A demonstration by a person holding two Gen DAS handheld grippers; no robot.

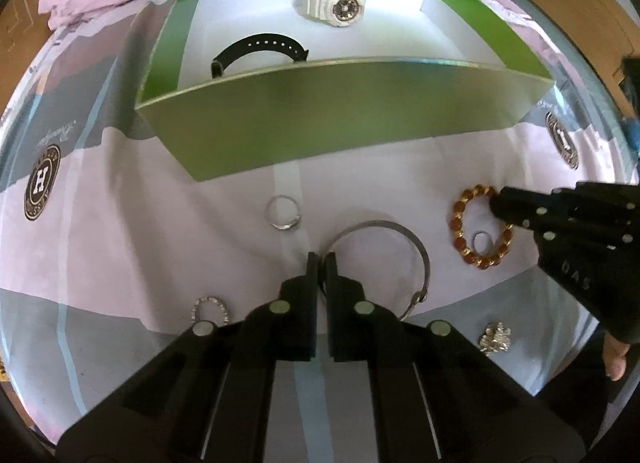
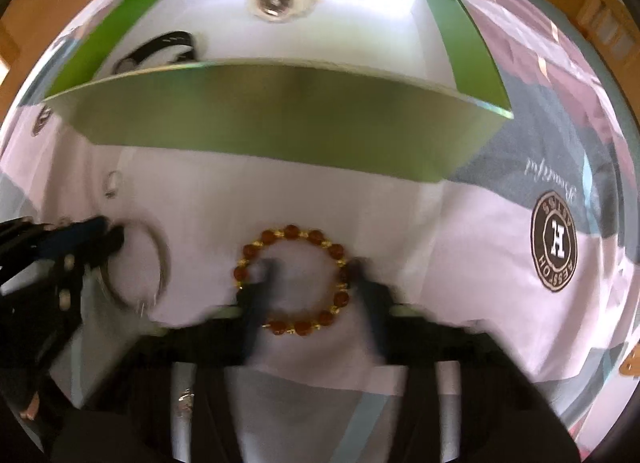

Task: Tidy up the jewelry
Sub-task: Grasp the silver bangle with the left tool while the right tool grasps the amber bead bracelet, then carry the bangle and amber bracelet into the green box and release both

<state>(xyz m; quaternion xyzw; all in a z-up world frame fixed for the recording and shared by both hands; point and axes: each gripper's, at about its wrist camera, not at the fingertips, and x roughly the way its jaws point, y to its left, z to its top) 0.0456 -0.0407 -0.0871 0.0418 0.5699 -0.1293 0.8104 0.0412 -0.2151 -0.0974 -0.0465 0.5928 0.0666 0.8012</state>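
While two pieces already lie inside the green cardboard box (image 1: 344, 119) with its white floor, namely a black strap watch (image 1: 260, 49) at the left and a white chunky watch (image 1: 336, 7) further back, the rest of the jewelry is spread on the cloth in front of it.

From left to right are found a small sparkling loop (image 1: 210, 309), a plain silver ring (image 1: 283, 213), and a thin silver bangle (image 1: 424, 259). The left hand-held gripper (image 1: 321, 257) is pressed together, and the bangle's near left end appears to be pinched between its tips.

Further right, an amber and gold bead bracelet (image 1: 458, 225) lies flat, with a tiny ring (image 1: 482, 241) inside its circle and a glittering cluster piece (image 1: 496, 337) nearer the camera. The right hand-held gripper (image 1: 496, 203) is seen from the side closed on the bracelet's upper beads; its own view is too smeared to confirm this.

Trouble could come from the thin pinch: the bangle may swing or slip out when lifted. The round beads may roll from the tips, and the tiny ring could be dragged along. Either piece might catch on the box's near wall.

Everything rests on a pink, grey and pale blue sheet (image 1: 120, 247) printed with round H badges. Whether a bed or a table lies beneath cannot be told. Wood tones are visible around it.
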